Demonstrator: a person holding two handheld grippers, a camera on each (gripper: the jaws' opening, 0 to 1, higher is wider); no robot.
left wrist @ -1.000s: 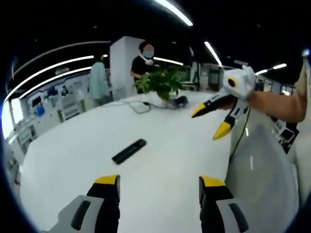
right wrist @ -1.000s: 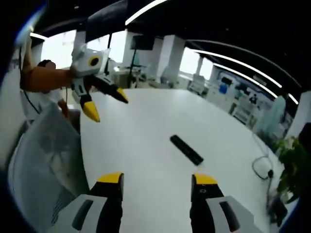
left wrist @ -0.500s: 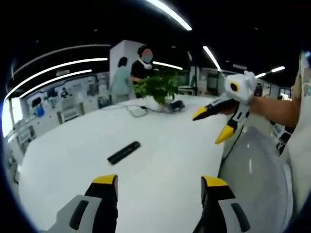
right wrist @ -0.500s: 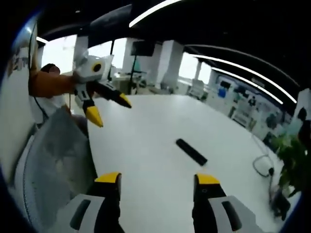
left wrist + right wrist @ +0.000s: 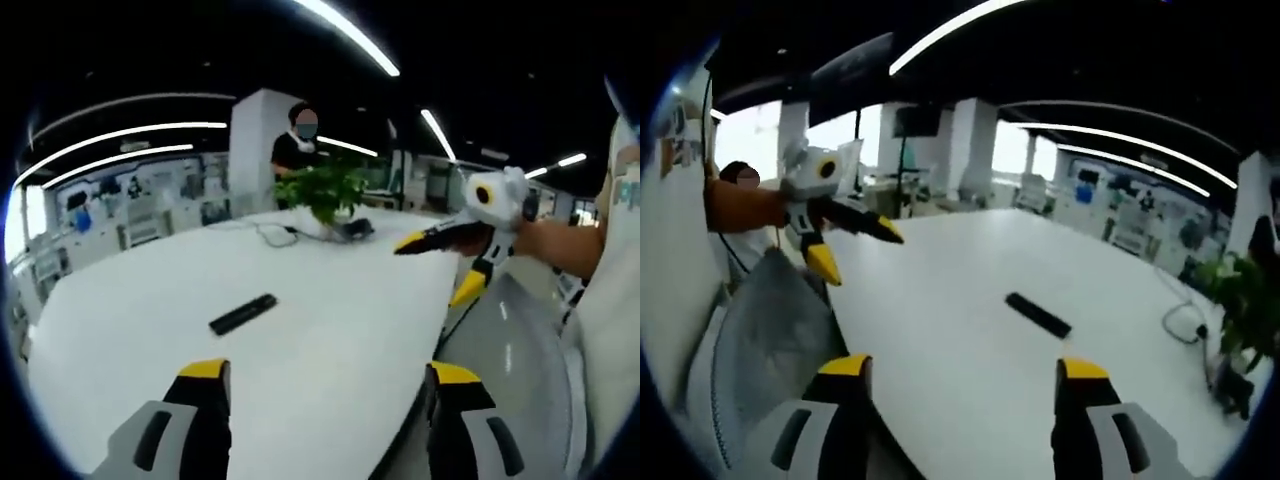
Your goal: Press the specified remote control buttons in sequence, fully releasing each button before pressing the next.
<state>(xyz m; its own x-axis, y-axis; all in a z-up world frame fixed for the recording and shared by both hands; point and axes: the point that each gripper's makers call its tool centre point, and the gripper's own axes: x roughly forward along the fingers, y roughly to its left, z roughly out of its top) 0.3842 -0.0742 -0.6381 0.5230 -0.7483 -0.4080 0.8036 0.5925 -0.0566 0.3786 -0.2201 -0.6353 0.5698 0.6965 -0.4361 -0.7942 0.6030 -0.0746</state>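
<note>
The black remote control [image 5: 243, 313] [image 5: 1038, 314] lay flat on the white table [image 5: 330, 330], well beyond both grippers. Left gripper [image 5: 320, 385] and right gripper [image 5: 960, 380] stood apart, empty. Remote judged light, rigid, slippery; press from above, one tip steadying its end

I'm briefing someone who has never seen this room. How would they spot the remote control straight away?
Find the big white table. Lying flat near its middle, apart from everything else, is the remote control, a slim black bar. The potted plant and the cable sit at the far end; the remote is the lone dark object on bare white.
</note>
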